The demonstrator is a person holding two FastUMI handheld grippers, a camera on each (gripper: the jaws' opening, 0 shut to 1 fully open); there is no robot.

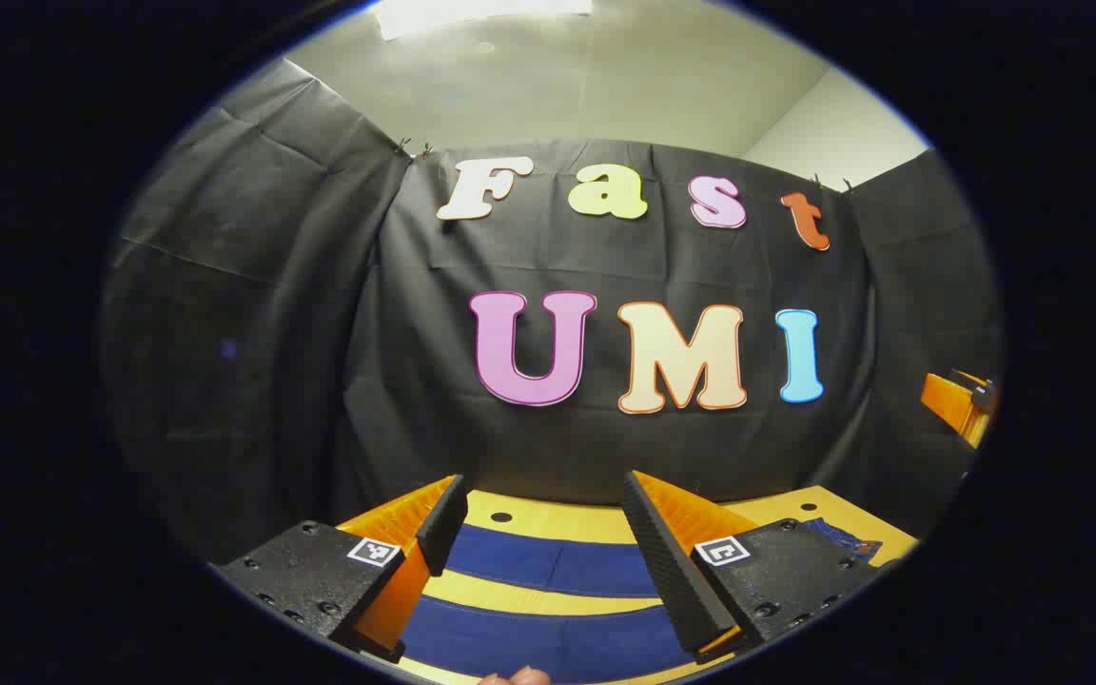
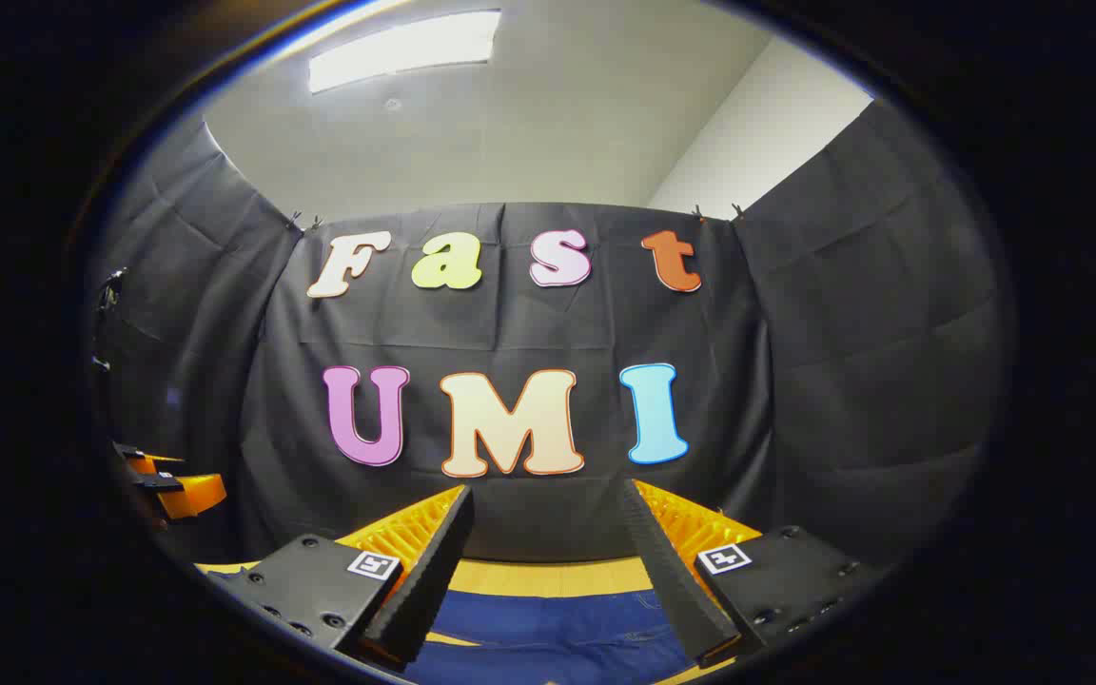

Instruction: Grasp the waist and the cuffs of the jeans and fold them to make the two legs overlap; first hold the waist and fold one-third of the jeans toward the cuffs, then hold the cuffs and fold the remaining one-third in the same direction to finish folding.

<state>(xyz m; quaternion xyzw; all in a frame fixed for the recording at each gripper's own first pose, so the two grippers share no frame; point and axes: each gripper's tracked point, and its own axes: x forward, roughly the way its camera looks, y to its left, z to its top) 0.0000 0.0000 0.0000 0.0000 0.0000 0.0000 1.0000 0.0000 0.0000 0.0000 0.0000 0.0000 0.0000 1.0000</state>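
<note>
Two grippers raised over flat jeans, fold not yet begun

Two legs of the jeans lie as separate blue bands on the yellow tabletop, a strip of bare table between them, seen in the left gripper view. You hold the left gripper above them with its jaws wide apart and nothing between them, aimed more at the black cloth backdrop than at the denim. A fingertip shows at the bottom edge of that view.

In the right gripper view, your right gripper also stands apart and empty over a broader spread of the jeans; stitching there suggests the upper part of the garment, though you cannot tell for certain that it is the waist. The other gripper appears far off at the left edge of that view.

Step in hand, by judgement: the very start, before any grasp; the legs do not overlap yet. Your next move calls for tipping both grippers down to the cloth, one at the waist, one at the cuffs, and pinching fabric near an edge so one leg can be carried over the other. Watch that each pinch takes the full thickness of denim
</note>
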